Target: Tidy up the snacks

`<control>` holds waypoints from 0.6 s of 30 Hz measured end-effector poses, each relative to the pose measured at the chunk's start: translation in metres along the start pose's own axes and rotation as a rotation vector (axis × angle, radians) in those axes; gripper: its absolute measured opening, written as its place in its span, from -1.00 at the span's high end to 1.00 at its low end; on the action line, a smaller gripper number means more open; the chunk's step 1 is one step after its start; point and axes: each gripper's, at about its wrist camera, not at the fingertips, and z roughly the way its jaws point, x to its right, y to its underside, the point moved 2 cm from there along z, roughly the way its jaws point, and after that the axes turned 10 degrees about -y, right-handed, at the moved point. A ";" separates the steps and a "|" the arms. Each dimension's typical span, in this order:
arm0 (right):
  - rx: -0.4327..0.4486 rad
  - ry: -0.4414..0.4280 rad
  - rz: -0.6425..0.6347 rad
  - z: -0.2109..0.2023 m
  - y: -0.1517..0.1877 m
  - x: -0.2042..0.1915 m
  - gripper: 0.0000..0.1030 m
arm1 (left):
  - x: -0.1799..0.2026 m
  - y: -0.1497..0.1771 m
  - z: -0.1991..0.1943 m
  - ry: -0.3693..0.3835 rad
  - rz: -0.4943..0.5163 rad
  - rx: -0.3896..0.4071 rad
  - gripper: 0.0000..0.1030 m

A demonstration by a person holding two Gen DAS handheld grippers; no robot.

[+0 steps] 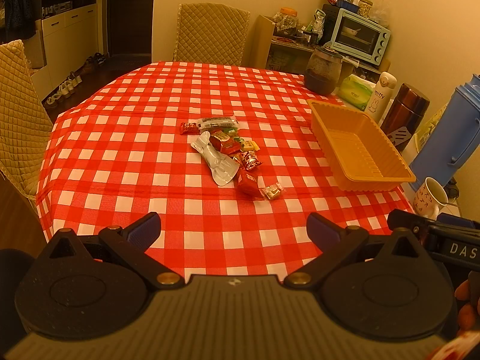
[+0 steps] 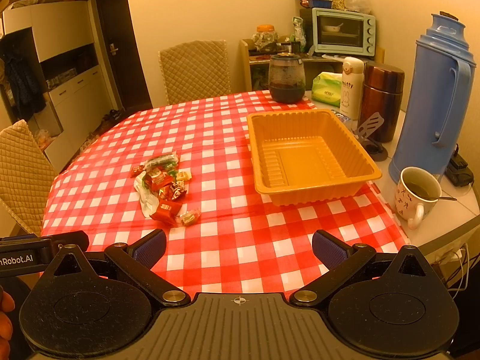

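Checked cloth covers the table; the snacks lie heaped mid-table, strung out front to back, left of the empty orange tray. Left gripper faces them squarely; right gripper faces the tray; both jaws spread, holding nothing.

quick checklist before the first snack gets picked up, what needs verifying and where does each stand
1. Left claw open and holding nothing: ok.
2. Right claw open and holding nothing: ok.
3. Orange tray upright with nothing in it, ready to receive: ok.
4. Snack pile on the tablecloth, apart from the tray, with nothing between it and the claws: ok.
5. Single snack easy to isolate: not ok for the middle, where wrappers overlap; the small clear-wrapped candy at the near edge lies mostly on its own.
6. Mug with liquid and a spoon, close to the tray's right side: not ok, keep wide of it.
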 end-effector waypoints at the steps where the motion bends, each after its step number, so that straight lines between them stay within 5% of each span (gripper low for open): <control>1: 0.000 0.001 0.000 0.000 0.000 0.000 -0.99 | 0.000 0.000 0.000 0.001 0.001 0.000 -0.99; 18: -0.002 0.000 0.003 0.002 0.002 0.003 -0.99 | 0.001 -0.001 -0.001 0.002 -0.003 0.001 -0.99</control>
